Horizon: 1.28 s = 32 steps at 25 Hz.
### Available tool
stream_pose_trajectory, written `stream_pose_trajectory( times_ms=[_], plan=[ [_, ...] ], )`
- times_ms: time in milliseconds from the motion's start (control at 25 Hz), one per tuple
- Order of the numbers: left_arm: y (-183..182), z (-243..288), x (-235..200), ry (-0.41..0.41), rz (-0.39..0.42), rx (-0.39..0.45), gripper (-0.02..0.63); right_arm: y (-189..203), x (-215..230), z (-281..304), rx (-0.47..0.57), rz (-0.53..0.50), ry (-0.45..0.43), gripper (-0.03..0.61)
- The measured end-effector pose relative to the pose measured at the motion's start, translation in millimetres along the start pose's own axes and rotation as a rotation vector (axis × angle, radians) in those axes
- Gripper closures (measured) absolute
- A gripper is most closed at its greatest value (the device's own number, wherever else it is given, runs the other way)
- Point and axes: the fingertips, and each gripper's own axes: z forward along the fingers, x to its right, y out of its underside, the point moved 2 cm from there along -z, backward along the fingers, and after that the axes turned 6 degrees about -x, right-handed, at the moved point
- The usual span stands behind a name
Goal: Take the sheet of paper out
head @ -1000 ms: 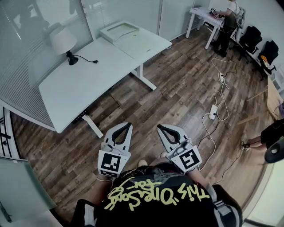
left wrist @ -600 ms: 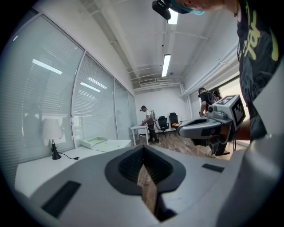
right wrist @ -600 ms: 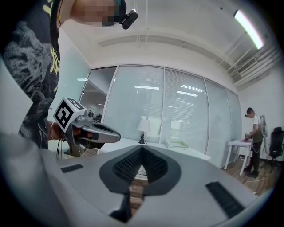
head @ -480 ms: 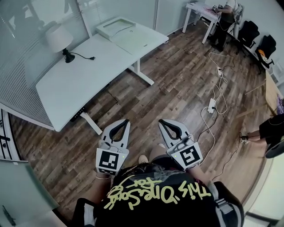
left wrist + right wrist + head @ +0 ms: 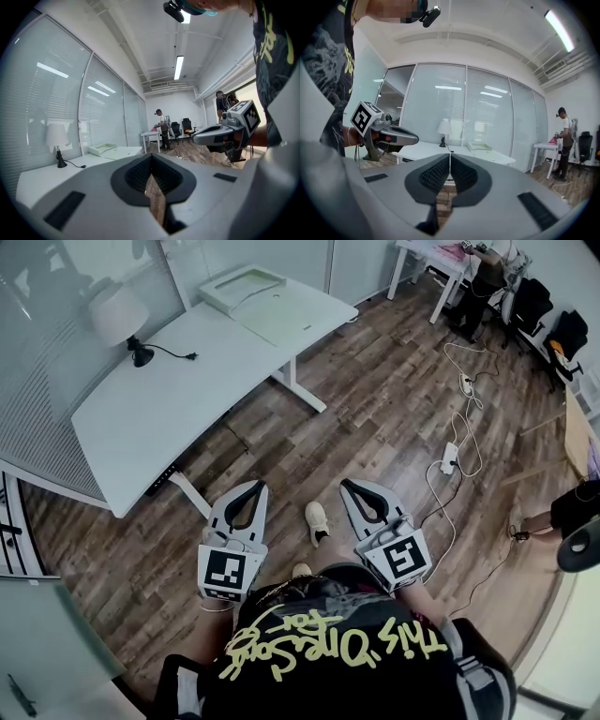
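A white table [image 5: 159, 409] stands ahead at the upper left of the head view. At its far end sits a shallow white tray [image 5: 242, 287], with a pale flat sheet [image 5: 278, 322] lying next to it. Both grippers hang over the wooden floor, well short of the table. My left gripper [image 5: 256, 487] is shut with nothing in it, and its jaws meet in the left gripper view [image 5: 150, 158]. My right gripper [image 5: 348, 486] is shut and empty as well [image 5: 450, 158]. The tray also shows far off as a small shape [image 5: 104, 148] [image 5: 480, 146].
A white lamp [image 5: 117, 320] with a black cord stands on the table's left part. Power strips and cables [image 5: 452, 454] trail over the floor at the right. A person [image 5: 487, 273] stands at a far desk near office chairs [image 5: 530, 306]. Glass walls run along the left.
The view has shifted forward; the table sits a little higher and further left in frame. A shoe has come into view between the grippers. Both stay shut, and the right one has shifted slightly.
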Motion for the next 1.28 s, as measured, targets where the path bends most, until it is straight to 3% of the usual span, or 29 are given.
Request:
stream_pose_trajectory(
  times_ms=[160,440,760,1000,1280],
  plan=[
    [-1,13,-11,-0.023,0.001,-0.008,0.607,19,21,18,-0.065,0.061,-0.001,0.569],
    [-14,51,-41,-0.058,0.013,-0.006,0.607,7,56,60,-0.026,0.034,-0.017,0.569],
    [-26,99,-79,-0.084,0.007,-0.015,0.607,-1,103,109,-0.049,0.07,-0.02,0.569],
    [-36,134,-100,-0.11,-0.015,-0.013,0.607,-15,137,139,0.002,0.034,-0.047,0.569],
    [-46,168,-123,-0.155,-0.018,0.0,0.607,-9,172,160,-0.058,0.046,-0.057,0.569]
  ],
)
